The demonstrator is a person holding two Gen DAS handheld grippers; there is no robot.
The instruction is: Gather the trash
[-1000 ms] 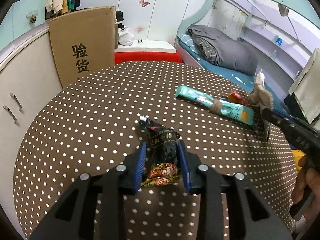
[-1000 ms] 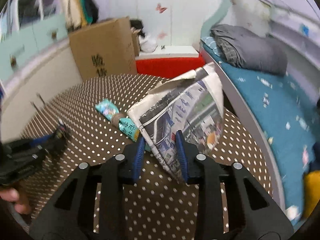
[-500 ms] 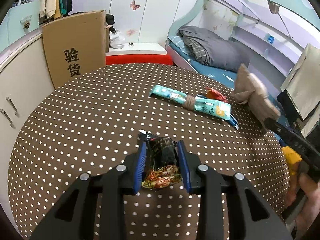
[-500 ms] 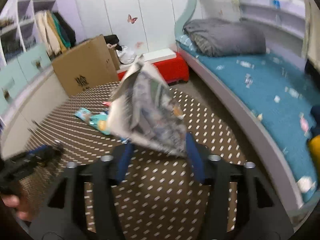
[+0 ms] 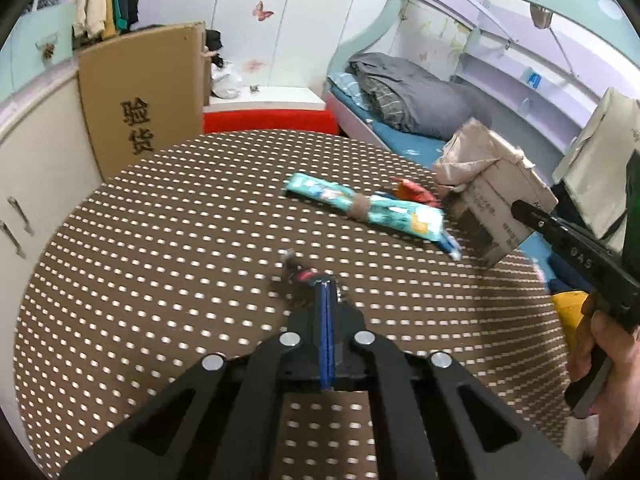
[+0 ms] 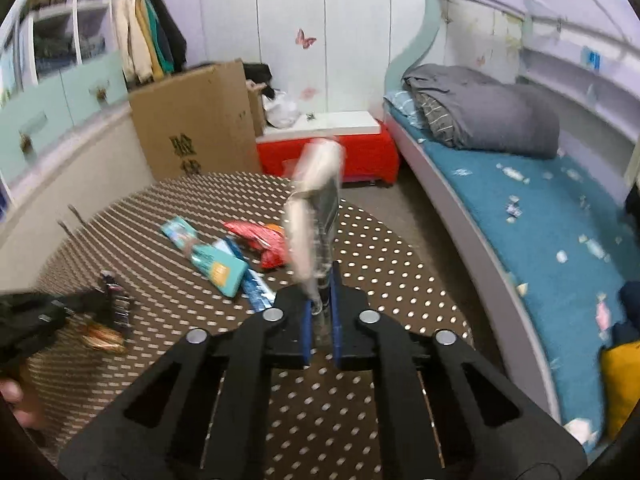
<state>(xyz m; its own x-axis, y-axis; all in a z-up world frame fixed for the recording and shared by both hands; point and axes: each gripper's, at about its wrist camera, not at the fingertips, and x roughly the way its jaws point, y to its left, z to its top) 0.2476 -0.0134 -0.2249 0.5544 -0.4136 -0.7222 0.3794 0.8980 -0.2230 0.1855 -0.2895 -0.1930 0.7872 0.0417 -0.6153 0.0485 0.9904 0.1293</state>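
My left gripper (image 5: 326, 292) is shut on a black snack wrapper (image 5: 298, 274), whose crumpled tip pokes out past the blue pads, just above the brown polka-dot table (image 5: 160, 240). In the right wrist view that wrapper (image 6: 114, 306) hangs from the left gripper at the left edge. My right gripper (image 6: 320, 304) is shut on a folded newspaper (image 6: 316, 208), which stands up edge-on and blurred. In the left wrist view the newspaper (image 5: 492, 192) is over the table's right edge. A teal packet (image 6: 208, 256), a red wrapper (image 6: 260, 240) and a blue strip (image 6: 256, 286) lie on the table.
A tall cardboard box (image 5: 140, 108) leans on the cabinet (image 5: 32, 140) behind the table. A red bench (image 6: 360, 152) stands beyond it, and a bed (image 6: 520, 208) with a grey blanket runs along the right. A person's hand (image 5: 608, 344) holds the right gripper.
The left jaws have squeezed together on the black wrapper. The right jaws narrowed on the newspaper, which swung from broadside to edge-on and now sits closer to the left camera.
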